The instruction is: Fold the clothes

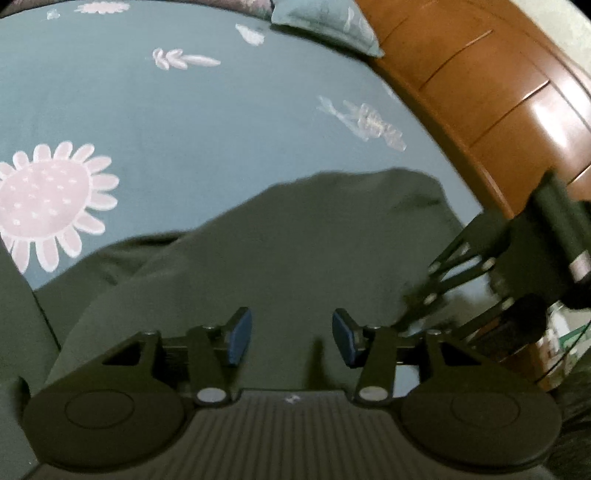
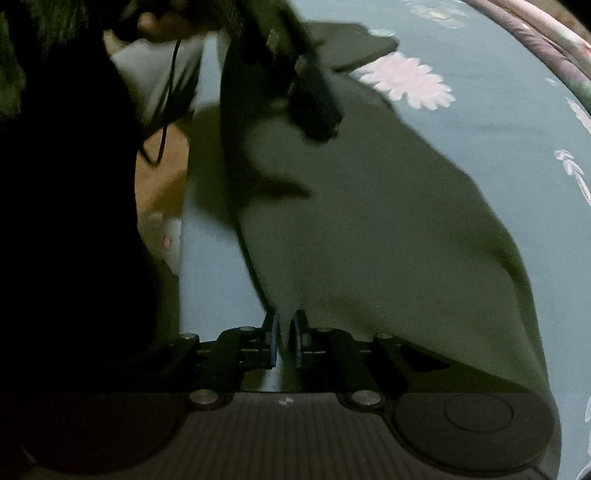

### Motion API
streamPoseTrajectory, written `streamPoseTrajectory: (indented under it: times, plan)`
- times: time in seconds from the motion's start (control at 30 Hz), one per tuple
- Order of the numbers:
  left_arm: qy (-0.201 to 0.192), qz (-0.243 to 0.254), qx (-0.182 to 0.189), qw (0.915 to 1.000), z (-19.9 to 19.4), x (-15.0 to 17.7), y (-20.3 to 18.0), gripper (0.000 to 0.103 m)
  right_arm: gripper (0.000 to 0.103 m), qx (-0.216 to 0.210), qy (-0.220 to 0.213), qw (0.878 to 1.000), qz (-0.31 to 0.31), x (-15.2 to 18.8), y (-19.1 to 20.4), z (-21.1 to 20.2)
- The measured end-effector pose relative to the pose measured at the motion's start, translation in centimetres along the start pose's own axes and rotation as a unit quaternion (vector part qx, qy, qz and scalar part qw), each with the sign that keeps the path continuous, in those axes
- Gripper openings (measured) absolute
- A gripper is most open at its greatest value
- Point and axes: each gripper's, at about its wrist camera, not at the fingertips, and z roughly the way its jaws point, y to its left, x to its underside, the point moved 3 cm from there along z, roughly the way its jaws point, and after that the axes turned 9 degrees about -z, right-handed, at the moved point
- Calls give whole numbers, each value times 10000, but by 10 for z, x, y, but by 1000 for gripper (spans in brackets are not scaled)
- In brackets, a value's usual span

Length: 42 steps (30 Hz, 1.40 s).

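A dark olive-green garment (image 1: 295,240) lies spread on a blue bedsheet with pink flowers (image 1: 184,118). My left gripper (image 1: 291,338) is open and hovers over the garment's near part, nothing between its blue pads. My right gripper (image 2: 285,339) is nearly closed on the garment's (image 2: 369,221) near edge, with cloth between the blue pads. The right gripper also shows at the right of the left wrist view (image 1: 424,295), at the garment's right edge. The left gripper shows blurred at the top of the right wrist view (image 2: 314,107).
A polished wooden bed frame (image 1: 498,92) runs along the sheet's right side. A blue pillow (image 1: 325,26) lies at the far end. The person's dark-clothed body (image 2: 66,221) fills the left of the right wrist view, with wooden floor (image 2: 159,184) beside it.
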Motion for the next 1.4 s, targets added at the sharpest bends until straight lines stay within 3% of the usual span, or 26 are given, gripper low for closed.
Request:
streamPoseTrajectory:
  times: [0.13,0.23,0.33,0.4,0.53,0.63,0.73,0.83,0.93,1.2,1.4]
  plan:
    - [-176,48,47,9998,-7,-10,1,48,26,394,-466,9958,682,-3,-22,-19]
    - [-353,65,74,9993,-12,-21,3,48,31,784,-778,9839,1404,-1,-45,-15]
    - [-583,6,-48,9983,-9,-41,15,49,33,664,-1133,9646,2286,5,-60,0]
    - [-569,-71,-175,9982,0,-50,27,49,34,519,-1115,9568,2635,12,-62,15]
    - [19,-85,-125,9999,21,-40,35,49,43,603,-1260,9489,2830,16,-56,10]
    - [279,65,207,9994,23,-34,31,55,49,608,-1305,9452,2929,19,-53,9]
    - [491,139,398,9979,26,-33,31,56,54,614,-1346,9418,3020,22,-50,7]
    - [368,260,407,9982,32,-50,31,56,54,632,-1319,9434,2977,21,-53,8]
    - [216,140,677,9974,38,-73,30,56,58,632,-1330,9438,2958,19,-54,10]
    - [1077,622,1196,9850,67,-70,9,60,63,644,-1584,9342,3132,26,-48,11]
    - [1313,824,1431,9775,88,-82,-7,62,64,724,-1641,9297,3218,28,-42,9]
